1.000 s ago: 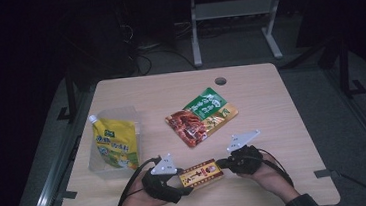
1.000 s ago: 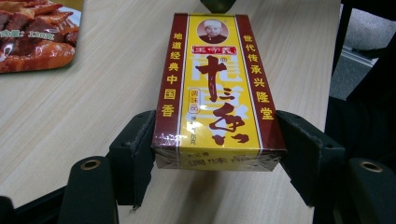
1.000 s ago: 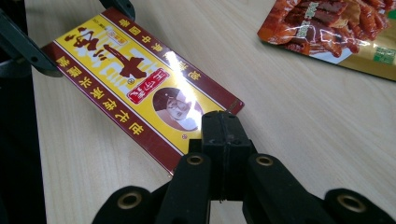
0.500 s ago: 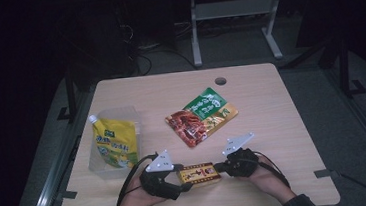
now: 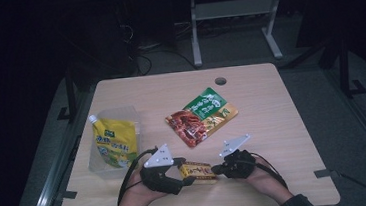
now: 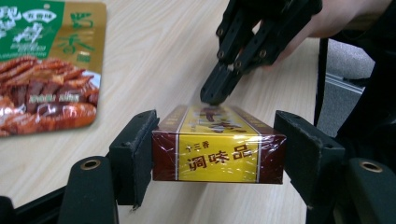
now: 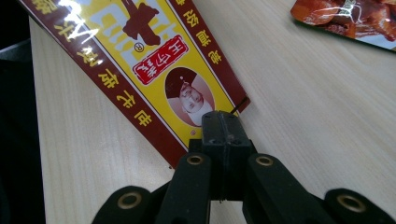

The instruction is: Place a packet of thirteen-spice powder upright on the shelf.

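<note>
Box [image 5: 197, 171] near table [image 5: 271, 100] front edge, left fingers [image 6: 135, 154] clamping its end, right fingers [image 7: 224, 135] pressed closed at the other end.

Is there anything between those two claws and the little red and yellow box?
Nothing visible. The left claw has its jaws on either side of the box, one end of it between them. The right claw, jaws together, meets its other end.

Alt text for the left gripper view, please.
The left gripper has its two black jaws on either side of a yellow and maroon box on a wooden table. The right gripper, jaws together, touches the box's far end. A green and red snack packet lies upper left.
</note>
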